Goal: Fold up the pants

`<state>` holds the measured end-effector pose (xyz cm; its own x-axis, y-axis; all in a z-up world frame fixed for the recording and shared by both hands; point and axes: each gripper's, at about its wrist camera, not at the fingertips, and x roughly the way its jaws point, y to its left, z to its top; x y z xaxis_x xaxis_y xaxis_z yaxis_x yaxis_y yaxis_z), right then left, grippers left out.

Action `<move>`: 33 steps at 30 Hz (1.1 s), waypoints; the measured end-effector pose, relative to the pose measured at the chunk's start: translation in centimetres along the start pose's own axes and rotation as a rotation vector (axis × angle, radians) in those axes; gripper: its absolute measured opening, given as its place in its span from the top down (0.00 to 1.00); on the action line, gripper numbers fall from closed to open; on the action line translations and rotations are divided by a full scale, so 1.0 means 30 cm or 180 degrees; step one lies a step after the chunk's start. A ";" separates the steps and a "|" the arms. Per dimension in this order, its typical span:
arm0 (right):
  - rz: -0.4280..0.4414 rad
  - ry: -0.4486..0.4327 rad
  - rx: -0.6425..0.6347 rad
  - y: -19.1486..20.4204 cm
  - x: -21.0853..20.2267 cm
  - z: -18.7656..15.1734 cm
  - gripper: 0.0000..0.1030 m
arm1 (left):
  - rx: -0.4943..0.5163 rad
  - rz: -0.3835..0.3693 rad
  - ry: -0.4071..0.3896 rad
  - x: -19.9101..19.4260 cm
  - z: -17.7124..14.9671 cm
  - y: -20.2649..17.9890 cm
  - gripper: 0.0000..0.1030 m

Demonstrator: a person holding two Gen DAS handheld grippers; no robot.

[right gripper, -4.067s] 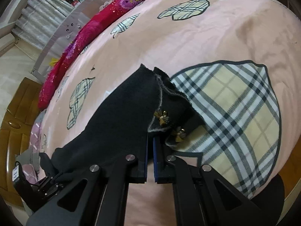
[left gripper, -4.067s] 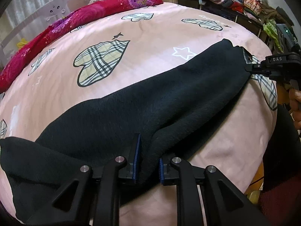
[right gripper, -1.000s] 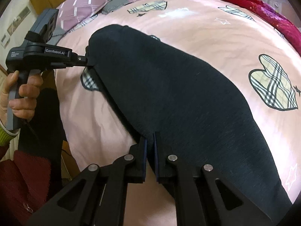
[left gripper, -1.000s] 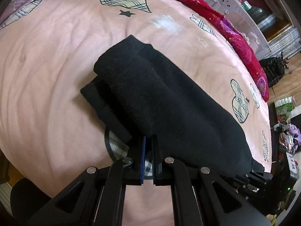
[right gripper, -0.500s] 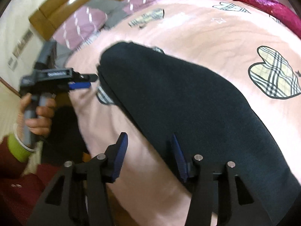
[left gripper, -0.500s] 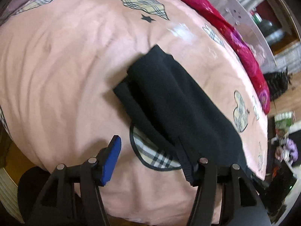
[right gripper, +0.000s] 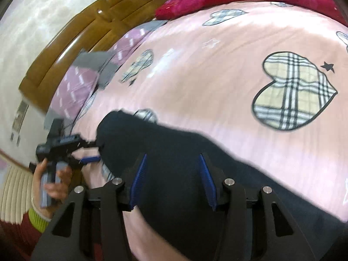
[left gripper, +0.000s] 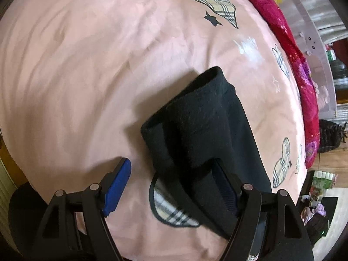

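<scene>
Pink bedding (left gripper: pixel 76 76) carries the black pants (left gripper: pixel 206 130), folded lengthwise. Left gripper (left gripper: pixel 174 180) jaws have just been opening wide, right gripper (right gripper: pixel 171 174) jaws half-open; neither holds cloth. Soft, limp fleece; best pinched at corners.

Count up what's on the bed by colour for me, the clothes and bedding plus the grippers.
Black: 1, the folded pants.
Pink: 1, the bedspread under the pants.
Red: 1, the blanket along the bed's far edge.
Purple: 1, the pillow by the headboard.
Black with blue pads: 2, the left gripper and the right gripper, both open.
Total: 6.
</scene>
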<state>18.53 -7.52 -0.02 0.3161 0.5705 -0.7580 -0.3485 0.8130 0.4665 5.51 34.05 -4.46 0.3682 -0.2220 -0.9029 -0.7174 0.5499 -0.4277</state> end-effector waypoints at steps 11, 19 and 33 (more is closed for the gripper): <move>-0.0298 0.0505 -0.0073 -0.076 0.249 0.126 0.54 | 0.0143 0.0105 -0.0115 0.030 -0.007 -0.027 0.27; -0.0364 0.1052 -0.0906 0.053 0.353 0.038 0.56 | 0.0521 0.0218 -0.0307 0.046 -0.036 -0.051 0.53; -0.0586 0.0494 -0.1207 0.135 0.190 0.104 0.87 | 0.1194 -0.0857 -0.0990 -0.208 -0.153 -0.033 0.86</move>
<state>21.68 -0.62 -1.01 0.2770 0.3726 -0.8857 -0.6069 0.7825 0.1394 1.20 31.19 1.39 0.7075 -0.1772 -0.6841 -0.3351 0.7681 -0.5456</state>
